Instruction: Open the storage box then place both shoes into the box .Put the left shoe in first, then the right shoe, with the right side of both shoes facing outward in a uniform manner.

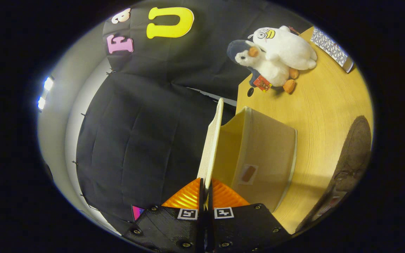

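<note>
Currently the view is rolled sideways, so the wooden table (pixel 329 105) runs up one side with the booth's black cloth wall (pixel 135 140) behind it. The storage box (pixel 258 151), a pale cream bin, sits near the table's edge that faces the cloth. Its lid (pixel 212 140) stands edge-on, swung up off the box and extending straight ahead from the fingers. The gripper (pixel 205 189) has its fingers nearly together, pinching the lid's near edge from both sides. One brown shoe (pixel 350 158) lies on the table beside the box, apart from it; can't tell left or right. Two plush toys sit at the far edge of the table, touching: a white plush (pixel 287 47) leaning on a penguin plush (pixel 262 66). A patterned flat box (pixel 332 47) lies at the far corner beyond them. Small dark hole (pixel 250 92) in the tabletop near the penguin.
</note>
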Action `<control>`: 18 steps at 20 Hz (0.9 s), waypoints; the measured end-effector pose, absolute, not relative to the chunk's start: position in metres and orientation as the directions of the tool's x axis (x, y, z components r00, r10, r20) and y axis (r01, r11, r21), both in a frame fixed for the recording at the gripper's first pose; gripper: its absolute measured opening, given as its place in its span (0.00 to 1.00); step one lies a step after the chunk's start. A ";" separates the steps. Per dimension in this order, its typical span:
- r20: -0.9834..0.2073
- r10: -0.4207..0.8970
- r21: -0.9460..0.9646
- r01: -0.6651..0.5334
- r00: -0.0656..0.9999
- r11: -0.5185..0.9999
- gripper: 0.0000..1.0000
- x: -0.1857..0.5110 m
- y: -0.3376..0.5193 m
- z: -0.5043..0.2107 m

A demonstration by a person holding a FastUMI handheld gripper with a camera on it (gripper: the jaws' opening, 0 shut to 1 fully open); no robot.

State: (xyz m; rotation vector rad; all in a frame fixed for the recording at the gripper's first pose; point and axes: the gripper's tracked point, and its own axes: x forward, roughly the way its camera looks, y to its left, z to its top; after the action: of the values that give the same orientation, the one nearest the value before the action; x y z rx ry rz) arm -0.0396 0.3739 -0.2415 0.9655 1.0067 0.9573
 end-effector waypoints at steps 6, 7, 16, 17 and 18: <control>-0.305 0.915 0.900 -0.233 0.265 0.368 0.03 -0.039 0.415 -0.166; -0.322 0.909 0.886 -0.254 0.263 0.387 0.03 -0.040 0.427 -0.155; -0.424 0.869 0.808 -0.328 0.256 0.490 0.03 -0.045 0.560 -0.119; -0.429 0.867 0.811 -0.314 0.254 0.494 0.03 -0.044 0.577 -0.119; -0.435 0.865 0.808 -0.314 0.251 0.498 0.03 -0.043 0.594 -0.121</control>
State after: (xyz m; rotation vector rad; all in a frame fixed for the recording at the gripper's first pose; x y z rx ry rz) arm -0.0435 0.5936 -0.1208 0.6569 1.0144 0.8856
